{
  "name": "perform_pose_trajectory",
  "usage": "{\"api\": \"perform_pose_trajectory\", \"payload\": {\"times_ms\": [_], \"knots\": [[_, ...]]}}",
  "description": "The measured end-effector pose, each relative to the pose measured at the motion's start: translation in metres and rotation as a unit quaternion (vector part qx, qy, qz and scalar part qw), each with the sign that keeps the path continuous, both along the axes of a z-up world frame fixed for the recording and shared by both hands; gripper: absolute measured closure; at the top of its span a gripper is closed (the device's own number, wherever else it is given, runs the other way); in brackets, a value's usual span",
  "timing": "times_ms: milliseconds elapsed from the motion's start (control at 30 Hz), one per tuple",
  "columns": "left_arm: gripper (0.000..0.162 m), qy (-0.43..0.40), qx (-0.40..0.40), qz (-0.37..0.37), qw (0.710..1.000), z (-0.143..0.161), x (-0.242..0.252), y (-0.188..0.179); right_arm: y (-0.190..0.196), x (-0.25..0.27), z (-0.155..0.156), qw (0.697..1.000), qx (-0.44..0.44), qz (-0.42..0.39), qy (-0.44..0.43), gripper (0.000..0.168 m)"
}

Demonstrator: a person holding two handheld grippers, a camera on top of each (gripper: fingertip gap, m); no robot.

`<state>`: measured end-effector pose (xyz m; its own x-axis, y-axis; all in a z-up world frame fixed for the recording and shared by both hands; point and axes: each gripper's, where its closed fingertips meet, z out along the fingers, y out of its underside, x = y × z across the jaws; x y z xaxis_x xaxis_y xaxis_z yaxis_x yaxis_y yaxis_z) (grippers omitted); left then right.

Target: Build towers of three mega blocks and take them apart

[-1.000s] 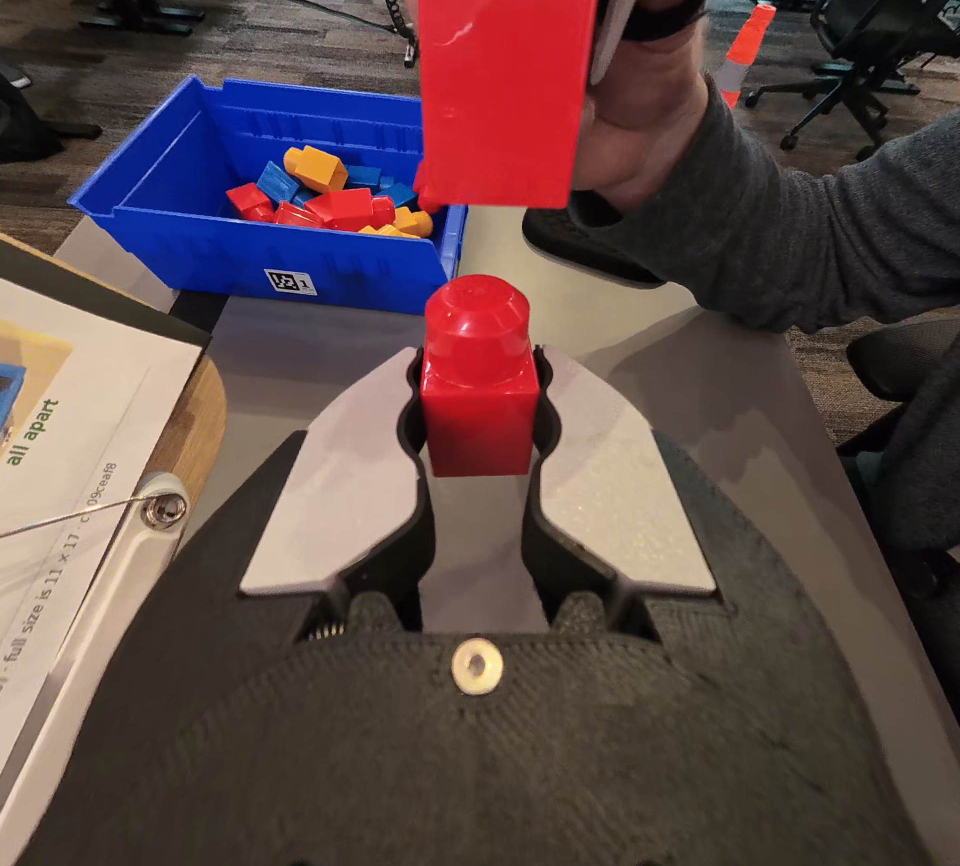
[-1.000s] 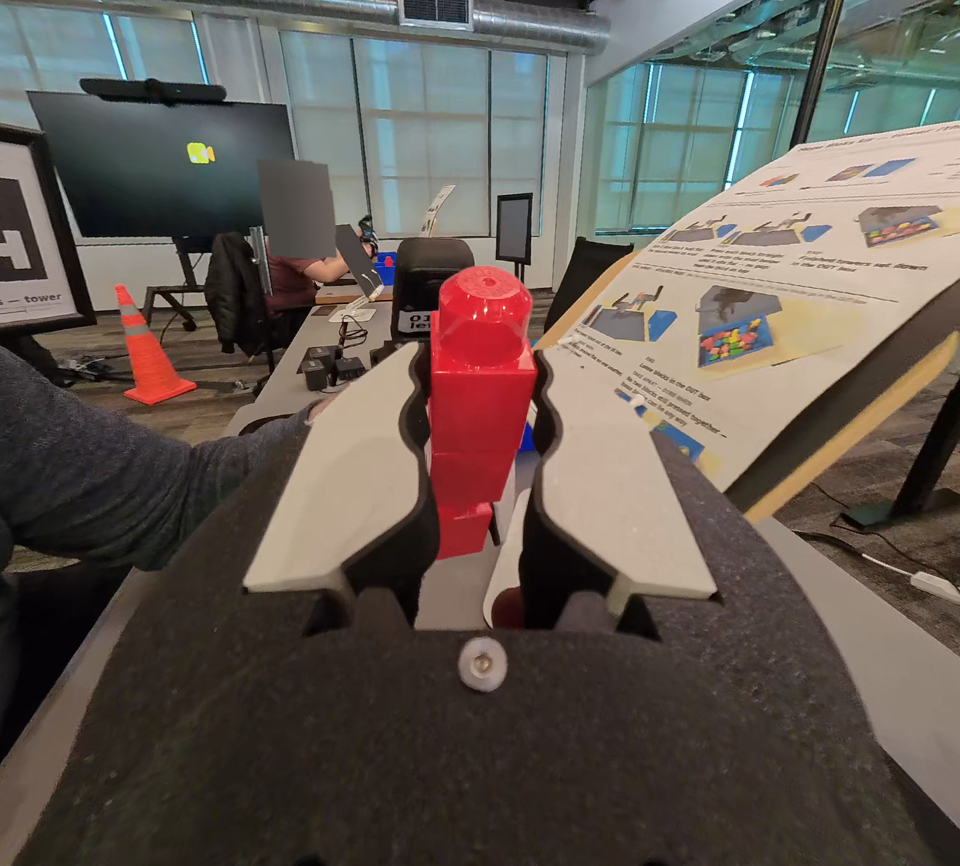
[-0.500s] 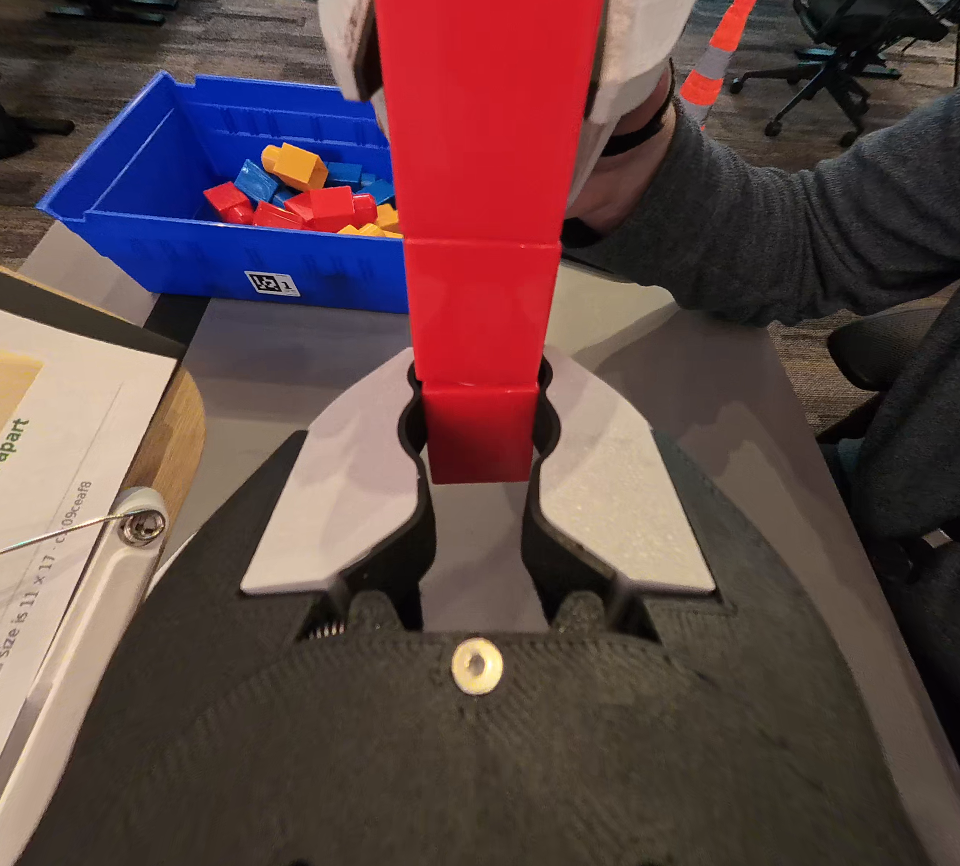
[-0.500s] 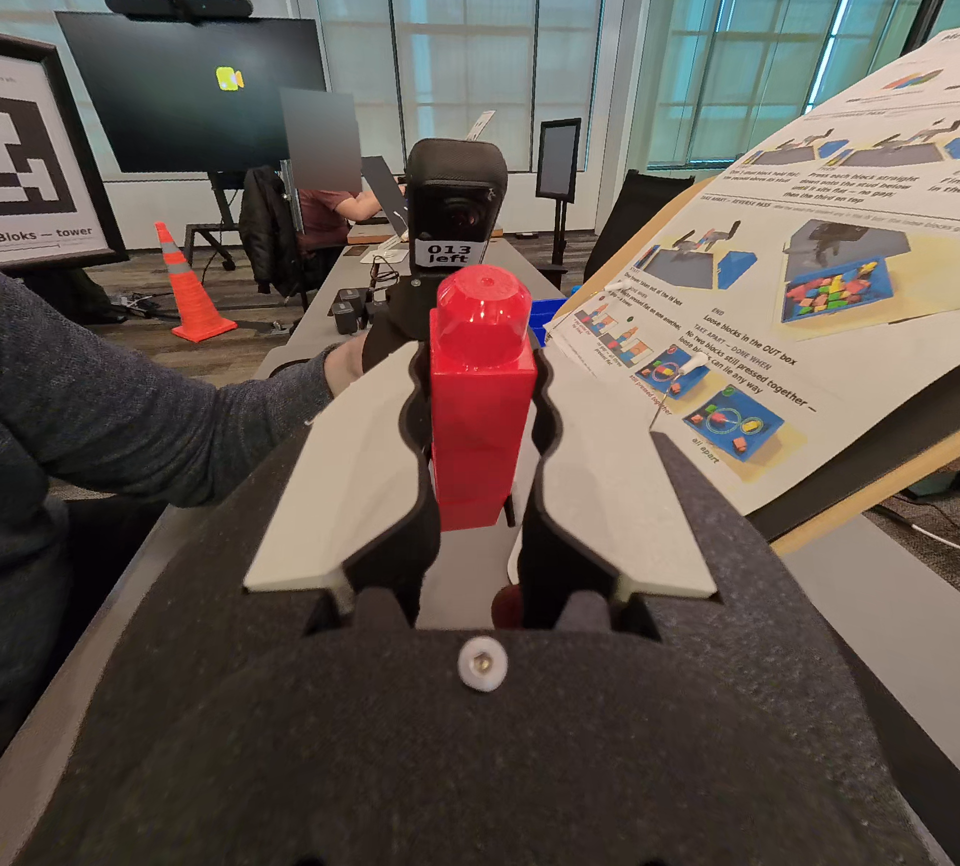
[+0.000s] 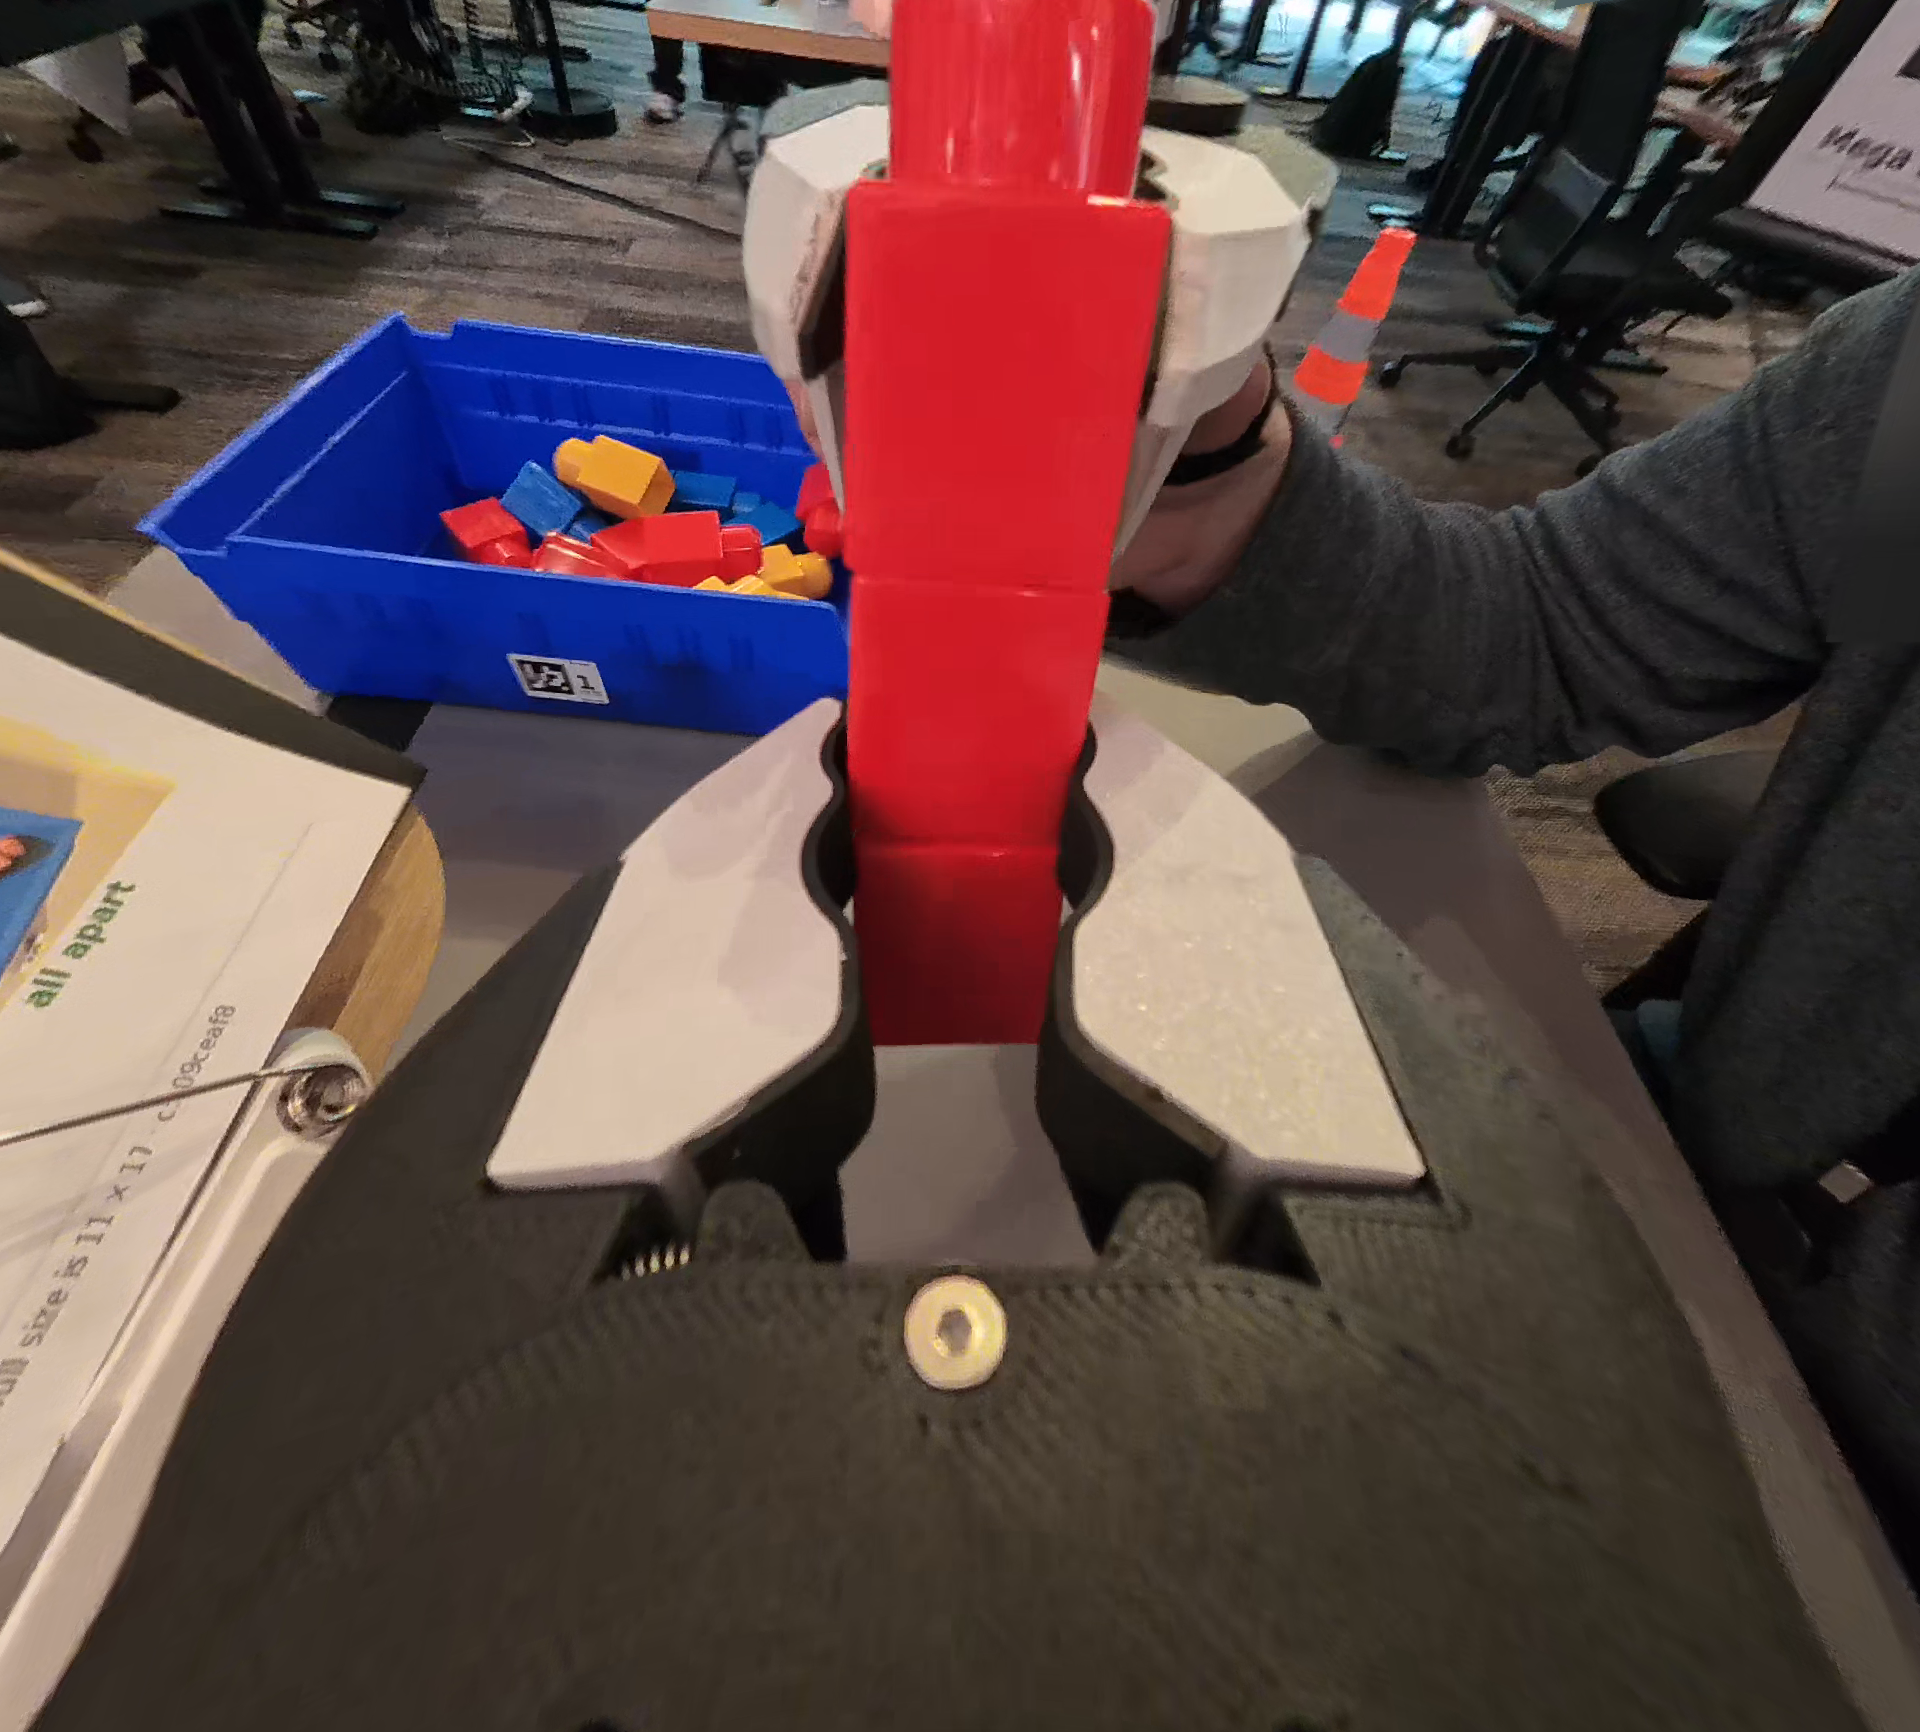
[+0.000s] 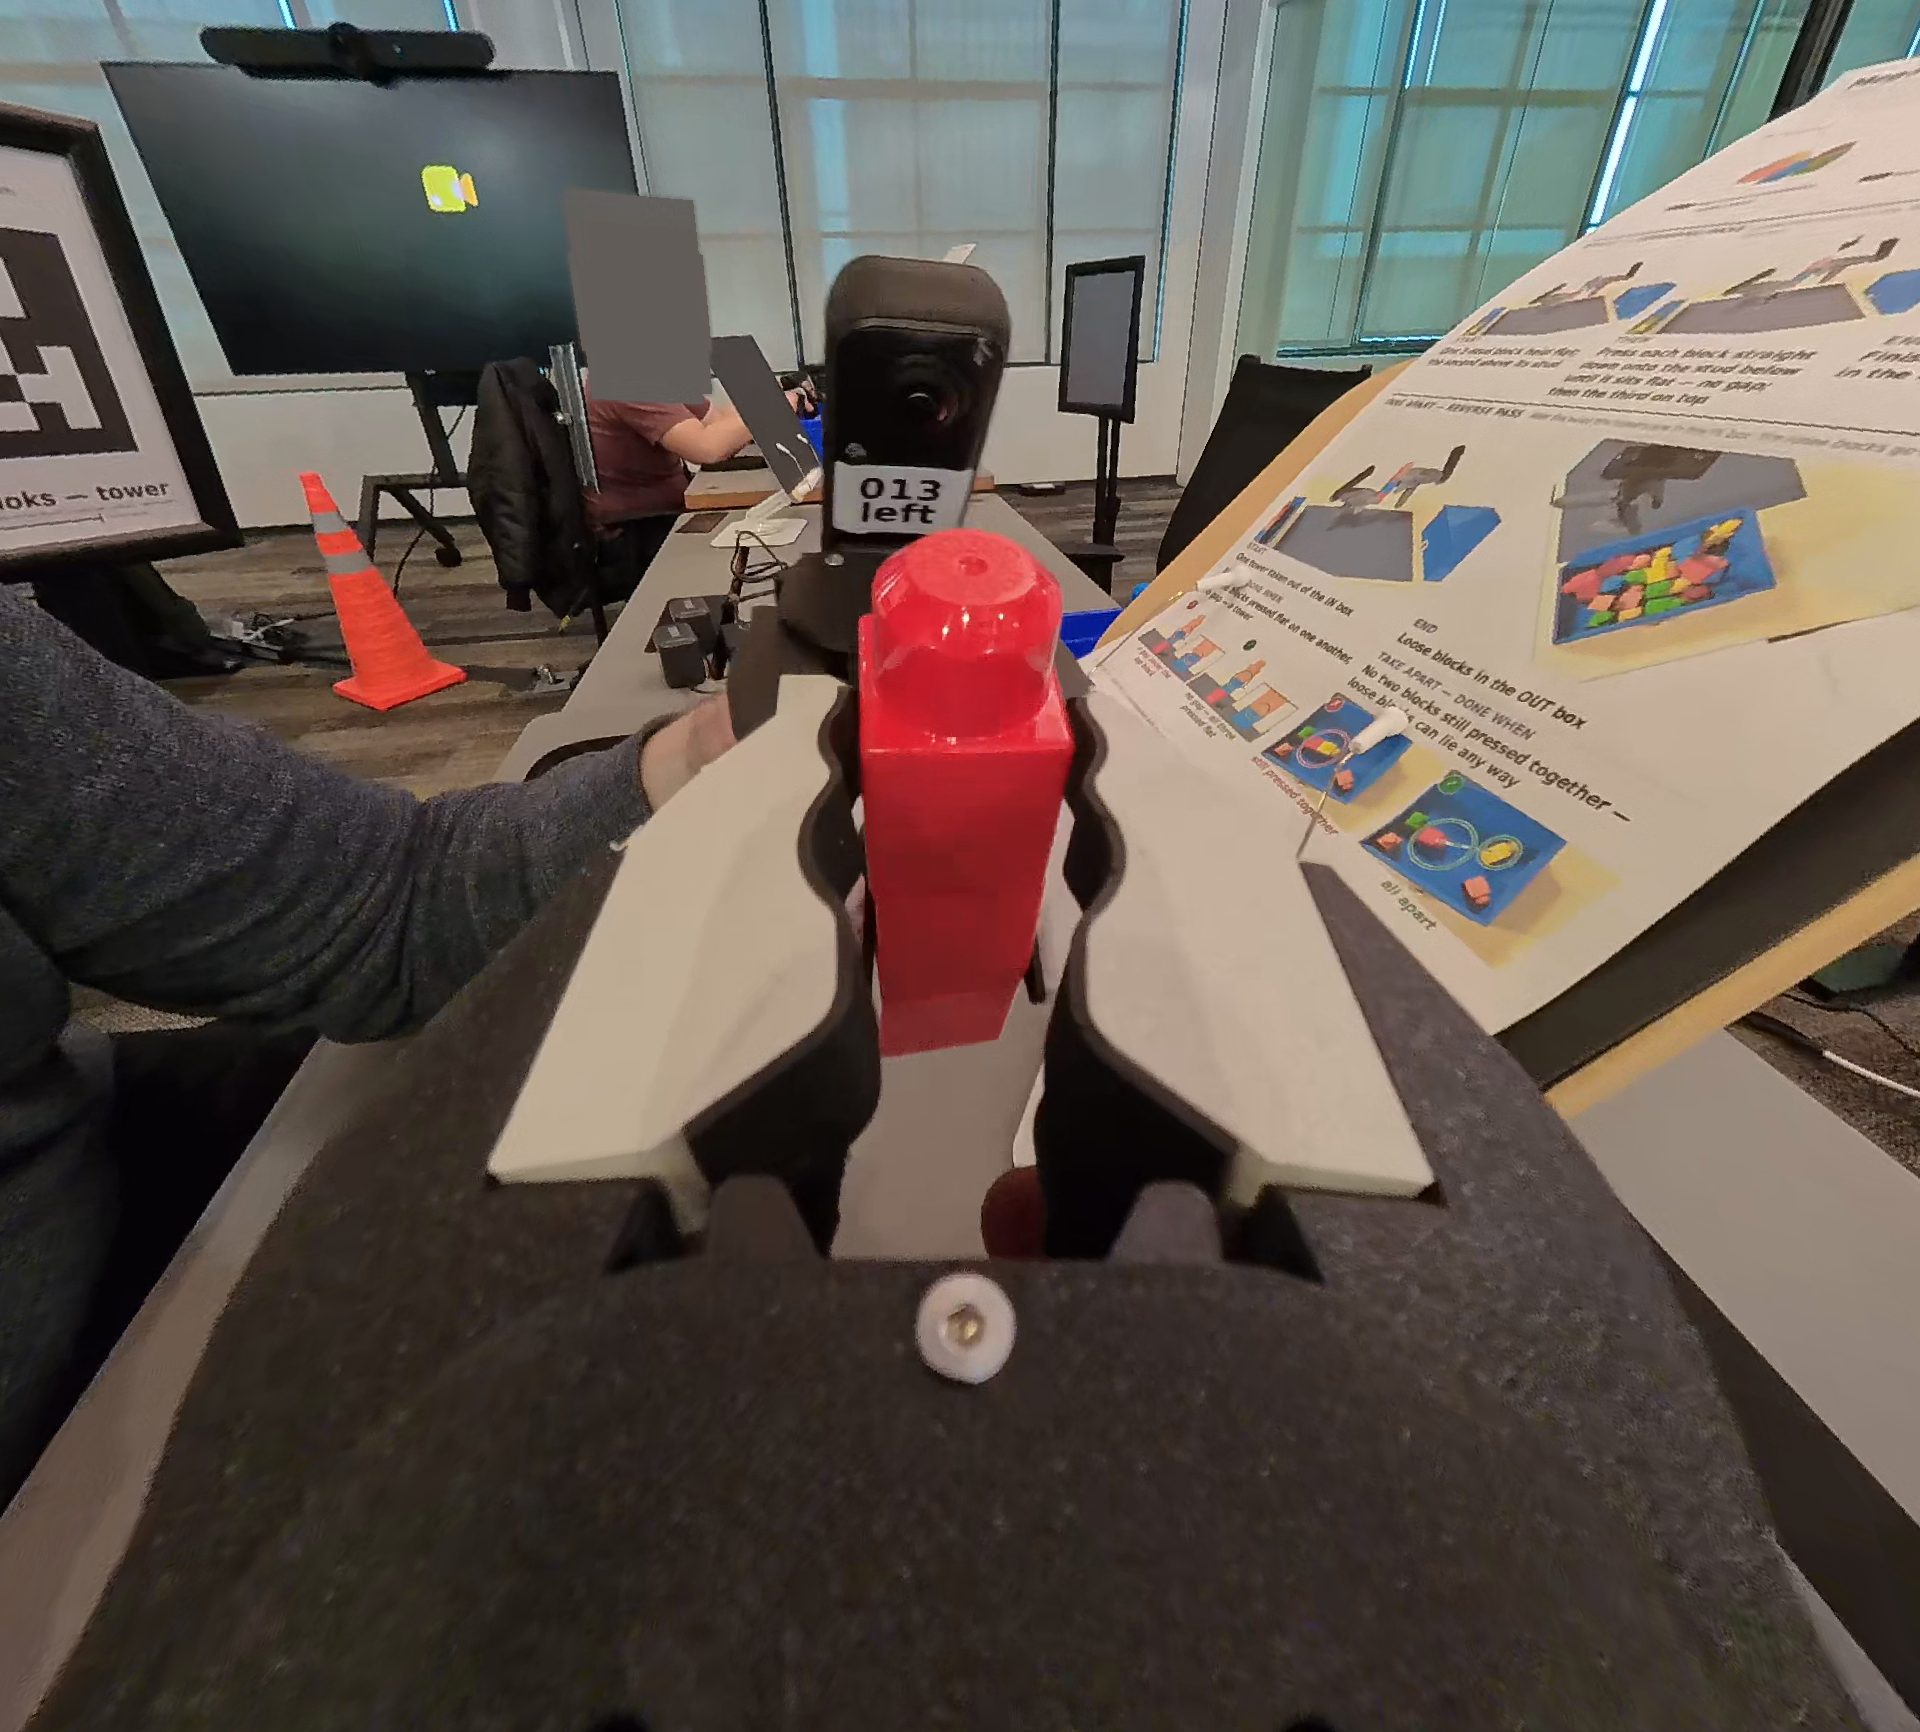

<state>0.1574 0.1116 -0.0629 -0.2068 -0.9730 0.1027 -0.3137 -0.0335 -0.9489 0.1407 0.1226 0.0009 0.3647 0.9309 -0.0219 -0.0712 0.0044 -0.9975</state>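
Our left gripper (image 5: pixel 956 872) pinches the bottom block (image 5: pixel 956 944) of a red tower (image 5: pixel 987 539) of three stacked blocks, standing upright; our right gripper (image 6: pixel 961 809) is clamped on the top block (image 6: pixel 961 809), its round stud uppermost; seen from the left, the right one's pale fingers (image 5: pixel 1226 280) flank that block. Behind the tower a blue bin (image 5: pixel 343 560) of loose red, blue and yellow blocks (image 5: pixel 644 519) sits on the grey table (image 5: pixel 582 778); an instruction sheet (image 6: pixel 1558 643) leans beside us.

Three stacked red blocks (image 5: pixel 977 706); two tools (image 5: pixel 956 861)
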Motion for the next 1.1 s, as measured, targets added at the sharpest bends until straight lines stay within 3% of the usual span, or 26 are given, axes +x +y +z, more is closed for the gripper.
{"api": "perform_pose_trajectory", "payload": {"times_ms": [467, 567, 633, 767, 900, 1000, 1100], "knots": [[0.126, 0.028, 0.016, 0.011, 0.999, -0.006, -0.003, 0.003, 0.002, 0.0, 0.0, 1.0, 0.006, -0.015, -0.011, 0.132], [0.126, 0.062, 0.026, 0.02, 0.998, -0.019, -0.006, 0.008, -0.003, 0.017, 0.024, 0.998, 0.031, -0.026, 0.051, 0.132], [0.126, 0.048, -0.002, 0.004, 0.999, -0.015, -0.007, 0.003, -0.001, 0.034, 0.03, 0.996, 0.05, -0.063, 0.036, 0.132], [0.127, 0.036, 0.016, 0.022, 0.999, -0.008, -0.006, 0.01, 0.017, 0.082, 0.028, 0.988, 0.032, -0.148, 0.01, 0.132], [0.127, 0.041, 0.016, 0.031, 0.999, -0.012, -0.009, 0.016, 0.051, 0.162, -0.012, 0.958, -0.056, -0.278, -0.049, 0.132], [0.127, 0.038, 0.018, 0.029, 0.999, -0.009, -0.007, 0.015, 0.066, 0.228, -0.045, 0.906, -0.107, -0.396, -0.106, 0.131], [0.127, 0.048, 0.025, 0.025, 0.998, -0.013, -0.005, 0.012, 0.071, 0.27, -0.067, 0.87, -0.152, -0.454, -0.121, 0.103]]}}
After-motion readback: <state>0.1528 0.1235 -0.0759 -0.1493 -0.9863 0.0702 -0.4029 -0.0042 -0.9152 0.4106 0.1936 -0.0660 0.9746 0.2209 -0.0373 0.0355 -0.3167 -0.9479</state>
